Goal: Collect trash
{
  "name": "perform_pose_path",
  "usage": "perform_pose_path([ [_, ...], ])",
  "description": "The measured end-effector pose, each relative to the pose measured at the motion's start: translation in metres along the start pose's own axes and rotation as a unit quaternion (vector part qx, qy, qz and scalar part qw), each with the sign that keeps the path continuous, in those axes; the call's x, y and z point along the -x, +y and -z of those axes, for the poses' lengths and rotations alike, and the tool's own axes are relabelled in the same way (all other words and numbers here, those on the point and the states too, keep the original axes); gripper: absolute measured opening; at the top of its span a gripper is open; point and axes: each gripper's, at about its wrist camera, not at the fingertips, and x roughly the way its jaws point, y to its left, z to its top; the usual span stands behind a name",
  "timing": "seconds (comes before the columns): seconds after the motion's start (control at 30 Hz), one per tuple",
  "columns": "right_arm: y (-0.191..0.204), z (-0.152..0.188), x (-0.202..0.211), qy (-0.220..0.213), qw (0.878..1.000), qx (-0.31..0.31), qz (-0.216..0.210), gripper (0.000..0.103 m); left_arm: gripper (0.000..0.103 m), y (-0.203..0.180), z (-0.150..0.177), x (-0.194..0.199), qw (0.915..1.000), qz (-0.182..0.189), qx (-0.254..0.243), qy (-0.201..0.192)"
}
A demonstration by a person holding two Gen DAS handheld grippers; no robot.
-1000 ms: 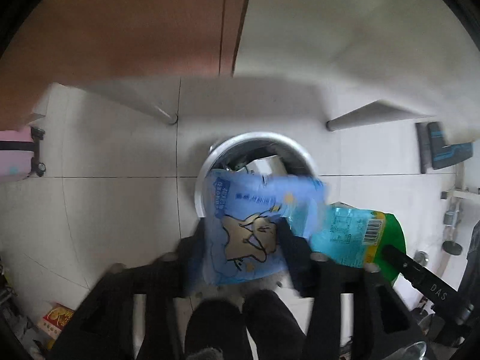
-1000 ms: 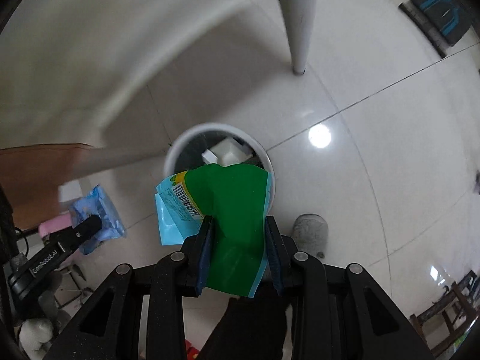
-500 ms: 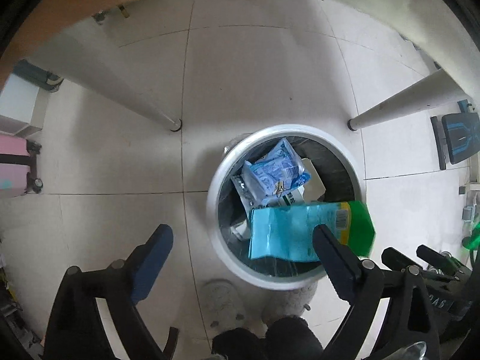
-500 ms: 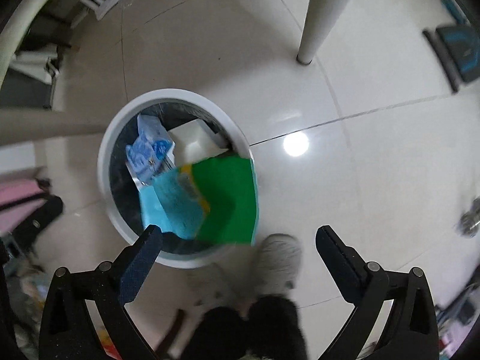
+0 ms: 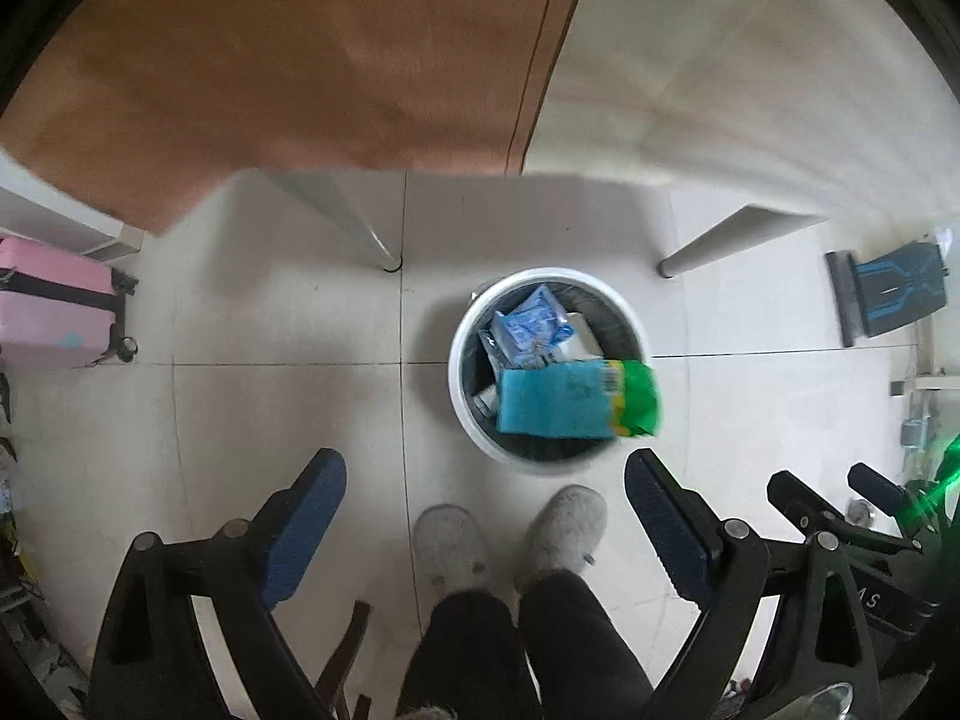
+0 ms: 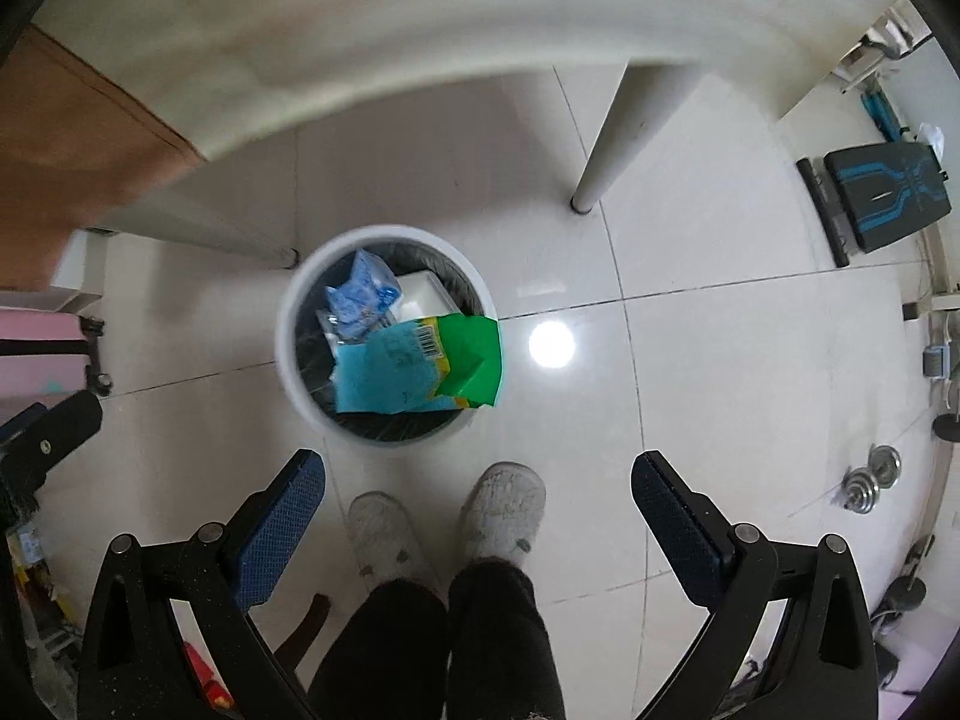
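A white round trash bin (image 5: pixel 465 360) (image 6: pixel 288 354) stands on the tiled floor below both grippers. In it lies a blue snack bag (image 5: pixel 531 324) (image 6: pixel 360 294) and a white box (image 6: pixel 423 294). A teal-and-green bag (image 5: pixel 570 399) (image 6: pixel 420 369) lies across the bin's near rim, its green end hanging over the right edge. My left gripper (image 5: pixel 486 519) is open and empty, high above the floor. My right gripper (image 6: pixel 480 516) is open and empty too.
The person's two grey slippers (image 5: pixel 510 540) (image 6: pixel 450 516) stand just before the bin. White table legs (image 5: pixel 360 228) (image 6: pixel 606 138) rise behind it, under a brown-and-white tabletop (image 5: pixel 300 60). A pink suitcase (image 5: pixel 54 306) is at left, a black-and-blue device (image 5: pixel 888 294) and weights (image 6: pixel 870 474) at right.
Both grippers opened and dropped their bags into the bin: the blue bag from the left, the green one from the right. Both grippers then rose higher above the bin.
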Motion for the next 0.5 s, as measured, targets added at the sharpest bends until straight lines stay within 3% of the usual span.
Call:
perform_pose_path([
  [0.5, -0.014, 0.049, 0.299, -0.041, 0.996, 0.010, -0.084, 0.103, 0.095, -0.031, 0.046, 0.232, 0.9955, 0.080, -0.031, -0.042],
])
